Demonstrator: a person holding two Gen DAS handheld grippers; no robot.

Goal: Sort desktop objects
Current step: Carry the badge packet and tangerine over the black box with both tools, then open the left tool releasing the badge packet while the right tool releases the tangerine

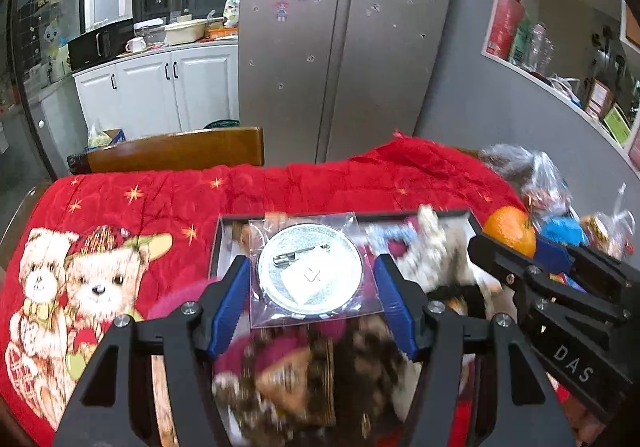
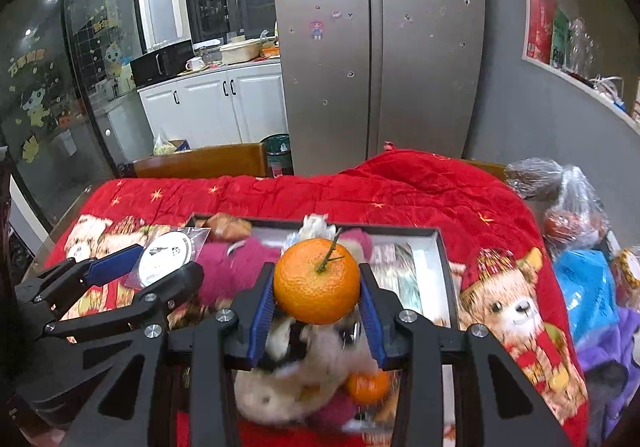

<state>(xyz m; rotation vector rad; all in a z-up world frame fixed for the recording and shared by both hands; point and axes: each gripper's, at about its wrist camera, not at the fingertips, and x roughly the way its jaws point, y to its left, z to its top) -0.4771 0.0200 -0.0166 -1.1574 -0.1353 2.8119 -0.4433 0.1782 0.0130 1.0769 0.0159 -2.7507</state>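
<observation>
My left gripper is shut on a clear plastic sleeve holding a round silver badge and carries it above a dark shallow box full of plush toys. My right gripper is shut on an orange mandarin with a green stem, held above the same box. The mandarin also shows in the left wrist view, at the right. The badge also shows in the right wrist view, at the left. A second mandarin lies below among the toys.
A red quilt with teddy bears covers the table. Plastic bags and a blue packet lie at the right edge. A wooden chair back stands behind the table, with a steel fridge beyond.
</observation>
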